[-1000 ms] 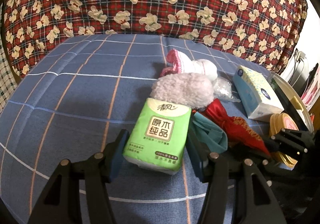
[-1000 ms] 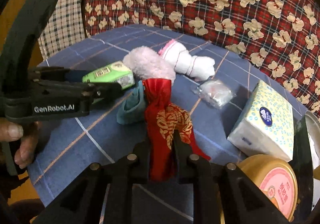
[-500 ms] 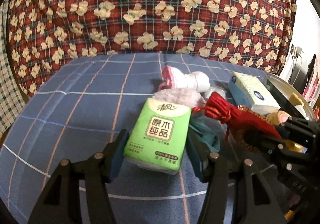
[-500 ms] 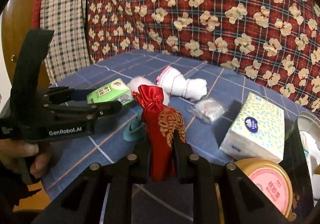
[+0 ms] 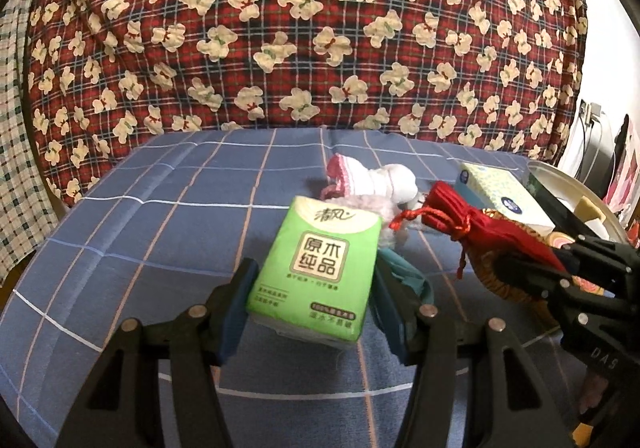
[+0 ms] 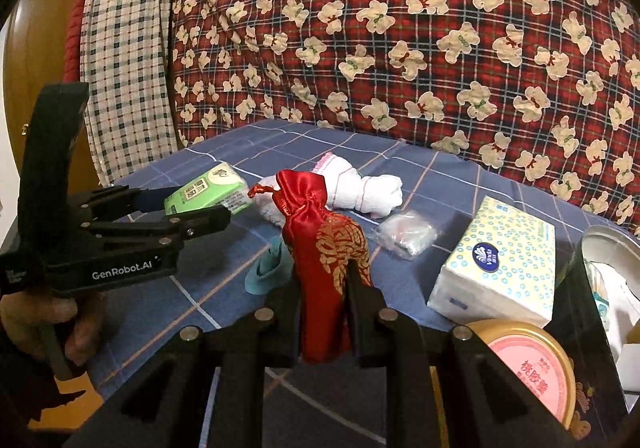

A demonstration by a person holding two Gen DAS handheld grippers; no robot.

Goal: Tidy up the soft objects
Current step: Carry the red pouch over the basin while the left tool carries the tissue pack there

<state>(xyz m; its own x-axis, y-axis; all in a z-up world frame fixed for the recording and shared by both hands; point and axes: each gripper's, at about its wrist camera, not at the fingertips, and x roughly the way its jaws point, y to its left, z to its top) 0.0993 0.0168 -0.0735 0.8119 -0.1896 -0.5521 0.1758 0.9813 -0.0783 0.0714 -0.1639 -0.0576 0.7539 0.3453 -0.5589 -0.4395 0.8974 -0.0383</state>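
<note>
Between the left gripper's (image 5: pixel 314 288) two blue-padded fingers (image 5: pixel 236 306), a green tissue pack (image 5: pixel 316 268) is sitting clamped on both long sides, printed face up, lifted clear of the blue checked cloth (image 5: pixel 160 232) covering the table. Just to its right, the right gripper (image 6: pixel 322 300) is pinching a red satin pouch (image 6: pixel 320 260) with gold embroidery around its lower half; the pouch is standing upright, its gathered neck and red cord (image 5: pixel 416 213) pointing toward the tissue pack, also raised off the cloth. Under and between the two held things, a teal cloth piece (image 6: pixel 268 268) is lying crumpled on the table. Behind the tissue pack, a fluffy pale pink item (image 5: pixel 380 207) is resting, and just past it a rolled white sock with pink trim (image 6: pixel 360 187). Near the sock, a small clear plastic packet (image 6: pixel 406 234) is lying flat. Further right, a boxed pack of facial tissues (image 6: pixel 500 260) with a blue dotted print is sitting on the cloth, with a round gold-rimmed tin with a pink lid (image 6: pixel 532 368) just in front of it and an open metal container (image 6: pixel 608 244) at the table's edge. A red plaid quilt with cream bears (image 5: pixel 304 27) is filling the background.
</note>
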